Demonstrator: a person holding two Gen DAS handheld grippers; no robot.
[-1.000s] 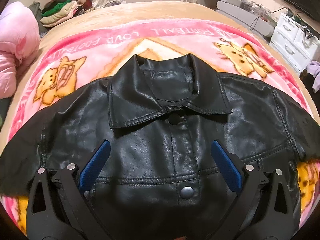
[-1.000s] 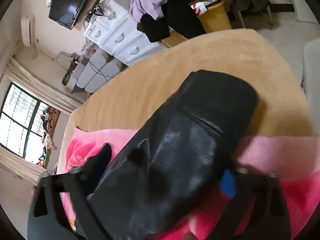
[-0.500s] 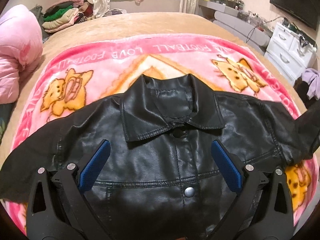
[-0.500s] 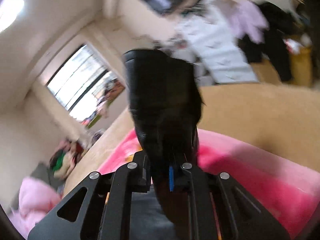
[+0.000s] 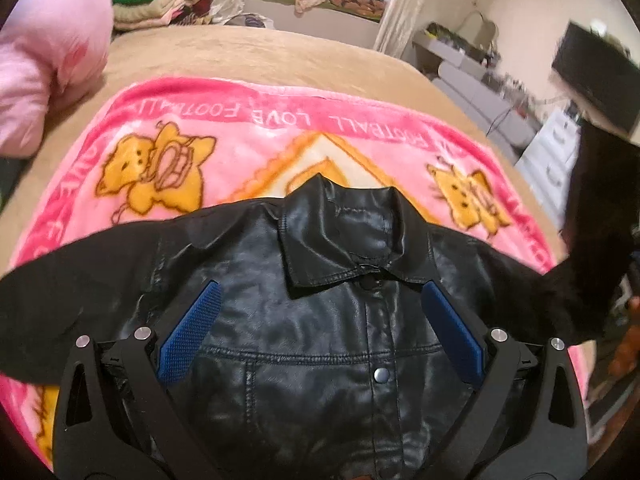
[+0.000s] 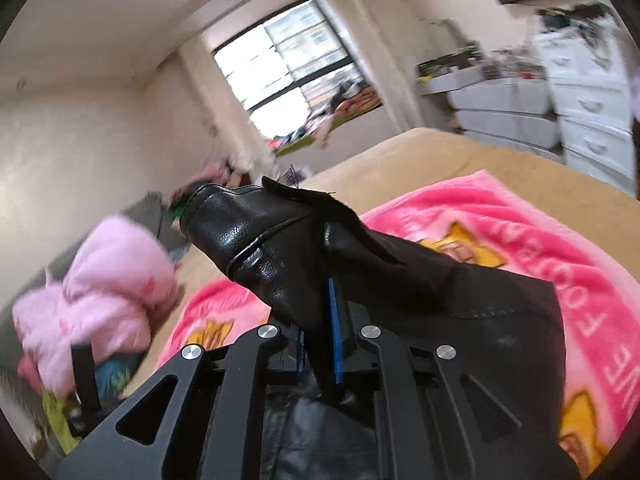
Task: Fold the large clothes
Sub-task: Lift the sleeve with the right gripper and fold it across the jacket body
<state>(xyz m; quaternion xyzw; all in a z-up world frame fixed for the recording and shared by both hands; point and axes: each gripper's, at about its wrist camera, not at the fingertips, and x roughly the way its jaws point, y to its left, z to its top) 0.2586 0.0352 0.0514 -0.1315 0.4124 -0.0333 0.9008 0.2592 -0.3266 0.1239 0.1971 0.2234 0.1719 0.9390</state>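
With the right gripper (image 6: 320,344) clamped on the raised sleeve (image 6: 256,240), the cuff should cross the jacket (image 5: 320,340) at frame centre, while the left gripper (image 5: 320,332), jaws wide and empty, hovers above.

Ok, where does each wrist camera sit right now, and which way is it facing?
Left wrist: above the black jacket, angled down at its collar; the left gripper shows with fingers wide apart, nothing between them.
Right wrist: beside the bed, facing the window; the right gripper is clamped on the jacket sleeve.
Shared: jacket, pink blanket, pink puffy coat, window.
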